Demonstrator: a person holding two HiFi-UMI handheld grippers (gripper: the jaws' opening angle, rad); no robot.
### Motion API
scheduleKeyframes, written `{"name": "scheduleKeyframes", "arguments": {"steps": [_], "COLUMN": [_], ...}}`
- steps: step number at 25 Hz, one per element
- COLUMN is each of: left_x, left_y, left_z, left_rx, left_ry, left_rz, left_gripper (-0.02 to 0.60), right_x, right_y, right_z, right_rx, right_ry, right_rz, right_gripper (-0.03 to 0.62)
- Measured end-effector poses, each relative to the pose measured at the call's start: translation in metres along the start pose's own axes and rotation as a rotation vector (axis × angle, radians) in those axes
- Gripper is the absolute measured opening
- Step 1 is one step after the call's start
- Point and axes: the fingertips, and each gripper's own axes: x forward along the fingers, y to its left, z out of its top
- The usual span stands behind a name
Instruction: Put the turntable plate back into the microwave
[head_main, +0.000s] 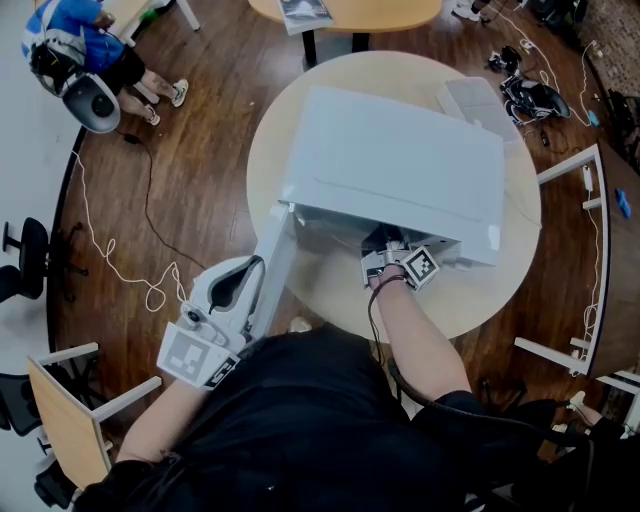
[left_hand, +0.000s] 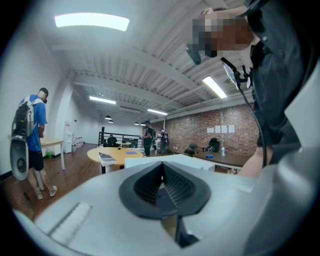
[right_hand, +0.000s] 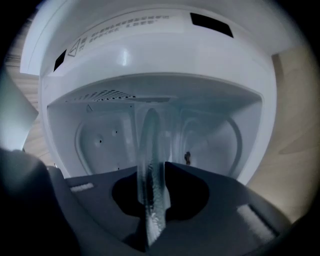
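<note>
We stand at a round, light wooden surface (head_main: 500, 290) that carries a white microwave (head_main: 400, 165), its door (head_main: 272, 270) swung wide open toward our left. Our right gripper (right_hand: 152, 170) reaches level into the front of the oven; in the head view only its marker cube and our wrist show below the microwave's front edge. In the right gripper view its jaws are closed on the turntable plate (right_hand: 150, 145). The clear glass plate shows edge-on as a narrow pale strip rising from between the jaws. The plate is at the mouth of the white cavity (right_hand: 110, 135), with the back wall behind it. We cannot tell whether it touches the cavity floor.

Our left gripper (left_hand: 161, 167) sits low on our left, just beside the outer end of the open door. In the left gripper view its dark jaws meet in a closed V and we see nothing between them. Whether the gripper touches the door we cannot tell.

Across the dark wooden floor, well apart from the surface, a person in a blue top (head_main: 80, 50) stands near another table.
</note>
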Motion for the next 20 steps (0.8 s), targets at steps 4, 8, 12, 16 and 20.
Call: {"name": "scheduleKeyframes", "arguments": {"steps": [4,8,12,16,20], "left_x": [-0.003,-0.006,-0.007,-0.006,-0.004], "left_y": [0.002,0.005,0.011,0.012,0.013], "left_z": [-0.001,-0.003,-0.002,-0.004,-0.005], "left_rx": [0.001,-0.003,-0.004,-0.009,-0.017], "left_ry": [0.003,0.01,0.018,0.024,0.025], "left_rz": [0.013,0.026,0.031,0.033,0.032], "left_gripper": [0.0,0.0,0.0,0.0,0.0], "right_x": [0.006,0.013,0.022,0.028,0.03], "right_y": [0.0,-0.002,-0.004,-0.005,-0.001], "right_z": [0.001,0.004,0.001,0.002,0.005], "right_rx": [-0.008,-0.033,-0.028,-0.028,-0.019], "right_ry": [0.003,0.0,-0.005,-0.013,-0.023], "right_rz": [0.013,0.027,0.034,0.021,-0.002], "right_gripper": [0.029,0.029,0.029,0.029,0.029]}}
